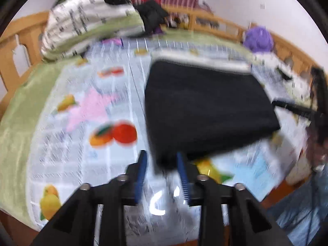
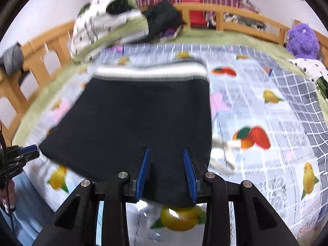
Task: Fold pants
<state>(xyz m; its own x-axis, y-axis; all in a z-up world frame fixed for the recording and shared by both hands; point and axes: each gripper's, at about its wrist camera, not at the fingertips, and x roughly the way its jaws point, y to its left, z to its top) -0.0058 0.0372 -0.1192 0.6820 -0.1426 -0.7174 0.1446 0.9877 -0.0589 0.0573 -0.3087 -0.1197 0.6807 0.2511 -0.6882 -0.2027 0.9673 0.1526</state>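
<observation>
The black pants (image 1: 205, 110) lie folded into a rectangle on the fruit-print bed sheet (image 1: 86, 123), with a white-striped waistband (image 1: 201, 61) at the far end. My left gripper (image 1: 162, 157) is open just above the near left corner of the fold. In the right wrist view the pants (image 2: 139, 123) fill the middle, waistband (image 2: 151, 71) far. My right gripper (image 2: 167, 153) is open over the near edge of the fabric, which lies between and under the blue fingers (image 2: 189, 174). The left gripper (image 2: 24, 153) shows at that view's left edge.
A folded white and green quilt (image 1: 88, 22) and a dark pile of clothes (image 1: 151, 14) lie at the head of the bed. A purple plush toy (image 2: 301, 39) sits by the wooden bed rail (image 2: 246, 20). A white drawstring (image 2: 223, 153) lies right of the pants.
</observation>
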